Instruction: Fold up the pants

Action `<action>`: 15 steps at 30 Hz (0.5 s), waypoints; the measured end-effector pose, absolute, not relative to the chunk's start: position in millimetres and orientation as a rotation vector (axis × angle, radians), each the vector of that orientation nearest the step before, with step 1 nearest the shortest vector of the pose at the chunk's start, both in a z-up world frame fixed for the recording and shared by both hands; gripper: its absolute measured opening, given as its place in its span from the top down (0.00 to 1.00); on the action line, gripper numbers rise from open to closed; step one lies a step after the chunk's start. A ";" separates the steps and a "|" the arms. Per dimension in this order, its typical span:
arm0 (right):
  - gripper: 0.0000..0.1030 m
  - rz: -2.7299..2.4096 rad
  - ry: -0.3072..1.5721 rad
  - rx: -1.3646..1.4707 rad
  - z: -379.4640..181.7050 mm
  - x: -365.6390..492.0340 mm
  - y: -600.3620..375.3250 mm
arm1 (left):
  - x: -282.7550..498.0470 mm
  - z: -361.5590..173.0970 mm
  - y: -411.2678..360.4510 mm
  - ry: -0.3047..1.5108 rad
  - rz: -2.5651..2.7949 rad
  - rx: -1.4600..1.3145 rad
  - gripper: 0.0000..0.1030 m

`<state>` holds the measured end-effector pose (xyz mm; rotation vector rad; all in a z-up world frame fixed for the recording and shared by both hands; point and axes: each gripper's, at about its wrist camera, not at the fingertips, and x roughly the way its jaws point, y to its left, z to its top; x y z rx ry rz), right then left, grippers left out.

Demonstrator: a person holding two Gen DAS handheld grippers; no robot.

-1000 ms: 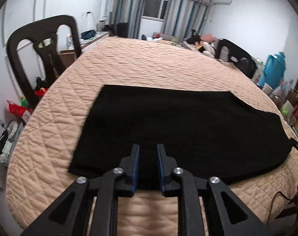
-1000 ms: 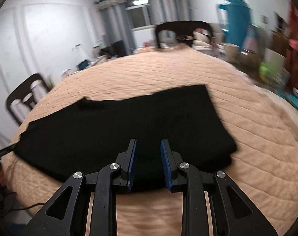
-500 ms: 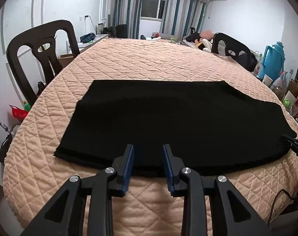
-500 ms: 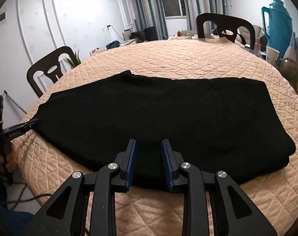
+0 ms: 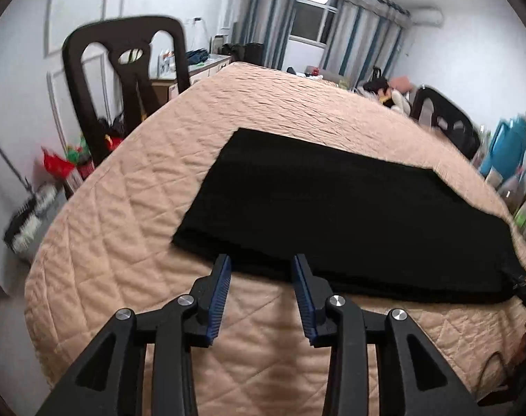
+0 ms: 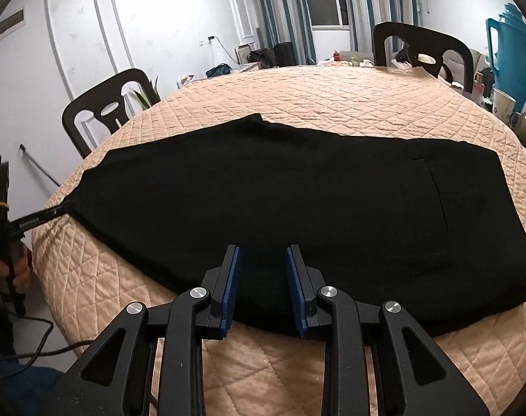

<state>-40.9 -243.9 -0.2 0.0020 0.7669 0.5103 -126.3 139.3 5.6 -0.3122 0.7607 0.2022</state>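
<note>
Black pants point(image 5: 349, 208) lie flat, folded lengthwise, on a round table with a peach quilted cover point(image 5: 124, 228). My left gripper point(image 5: 261, 265) is open and empty, its blue-padded tips at the pants' near edge by the leg end. My right gripper point(image 6: 263, 254) is open and empty, just above the near edge of the pants point(image 6: 297, 194). In the right wrist view the left gripper's tip point(image 6: 60, 209) touches the pants' left corner. The waist end with a pocket seam point(image 6: 436, 187) lies to the right.
Dark chairs stand around the table point(image 5: 124, 69) point(image 6: 419, 45) point(image 6: 107, 104). A teal thermos point(image 6: 509, 55) and cups point(image 6: 502, 104) sit at the right. Bags and clutter point(image 5: 61, 166) lie on the floor at the left. A cable point(image 6: 37, 353) hangs below the table edge.
Both grippers have opened wider. The left gripper has swung left toward the leg end and drawn back to the pants' near edge. The right gripper has barely moved.
</note>
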 end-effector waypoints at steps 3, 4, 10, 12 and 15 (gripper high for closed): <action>0.73 0.507 0.769 0.002 0.2 -38.2 -244.6 | -135.5 4.4 148.5 0.752 0.195 -0.395 0.60; 0.73 0.508 0.768 0.002 0.3 -38.1 -244.0 | -137.5 4.1 150.3 0.748 0.191 -0.424 0.58; 0.73 0.529 0.761 -0.002 2.6 -33.3 -238.7 | -134.0 -1.5 163.0 0.692 0.168 -0.565 0.52; 0.73 0.535 0.762 -0.004 3.0 -31.4 -238.2 | -127.3 -2.3 167.6 0.673 0.170 -0.596 0.52; 0.73 0.532 0.760 -0.006 4.4 -30.2 -238.1 | -120.6 -3.8 173.2 0.652 0.178 -0.642 0.52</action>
